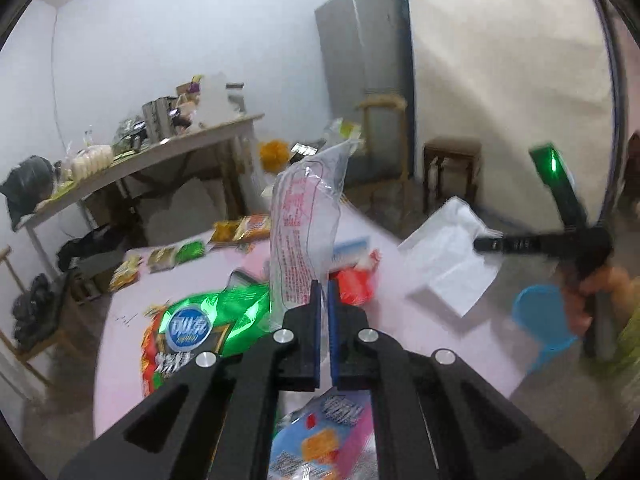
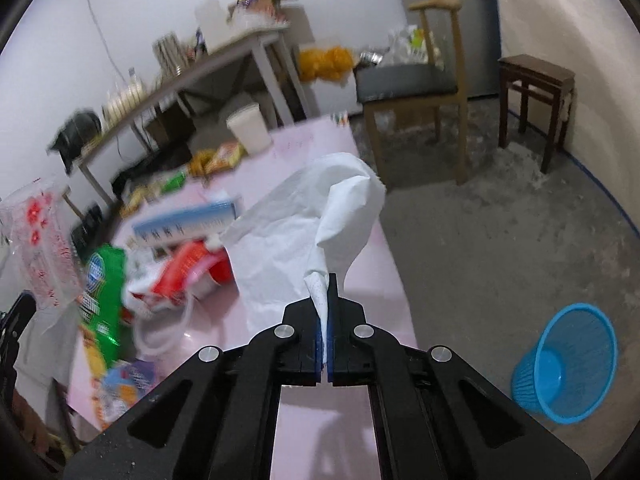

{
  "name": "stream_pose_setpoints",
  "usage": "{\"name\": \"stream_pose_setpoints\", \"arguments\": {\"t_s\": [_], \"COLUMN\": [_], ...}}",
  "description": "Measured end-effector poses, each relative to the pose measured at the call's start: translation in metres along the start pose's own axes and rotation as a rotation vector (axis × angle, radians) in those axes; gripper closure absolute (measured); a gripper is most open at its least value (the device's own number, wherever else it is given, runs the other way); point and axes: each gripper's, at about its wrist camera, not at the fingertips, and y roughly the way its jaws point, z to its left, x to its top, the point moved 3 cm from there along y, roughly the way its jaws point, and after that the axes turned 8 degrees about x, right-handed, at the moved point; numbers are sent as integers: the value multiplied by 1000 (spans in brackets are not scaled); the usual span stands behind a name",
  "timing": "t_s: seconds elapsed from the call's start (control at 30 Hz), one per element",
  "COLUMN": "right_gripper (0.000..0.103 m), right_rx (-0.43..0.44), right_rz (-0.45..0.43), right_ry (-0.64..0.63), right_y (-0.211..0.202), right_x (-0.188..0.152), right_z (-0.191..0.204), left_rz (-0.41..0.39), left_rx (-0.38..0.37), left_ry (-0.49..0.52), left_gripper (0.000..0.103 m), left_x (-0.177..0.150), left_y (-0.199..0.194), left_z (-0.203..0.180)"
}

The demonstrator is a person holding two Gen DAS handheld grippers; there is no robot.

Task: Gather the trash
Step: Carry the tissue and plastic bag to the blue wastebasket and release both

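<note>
Left wrist: left tongs [image 1: 324, 292] pinching clear wrapper [image 1: 306, 216] upright, right tongs [image 2: 325, 300] clamping white paper [image 2: 304, 224].

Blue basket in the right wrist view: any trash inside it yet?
No. The blue basket lies tilted on the floor, and its visible interior holds nothing.

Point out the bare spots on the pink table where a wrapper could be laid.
Bare pink table shows under the right gripper, and at the far edge beside the white cup. The middle and left are crowded: green bag, red packet, blue box.
</note>
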Motion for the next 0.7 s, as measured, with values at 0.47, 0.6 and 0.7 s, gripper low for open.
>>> {"name": "stream_pose_setpoints", "arguments": {"t_s": [0.47, 0.6, 0.7], "right_gripper": [103, 103, 103], "right_rx": [-148, -184, -184], "right_rz": [-168, -174, -173], "right_ry": [357, 517, 646], "right_y": [-115, -124, -118], "right_x": [-49, -77, -95], "right_z": [-152, -206, -247], "left_rz": [355, 529, 681], "left_rx": [-664, -753, -800], "left_ry": [-25, 52, 82], "left_gripper": [100, 100, 100], "left_x": [99, 93, 66], "left_y": [90, 144, 192], "left_z": [-196, -301, -388]}}
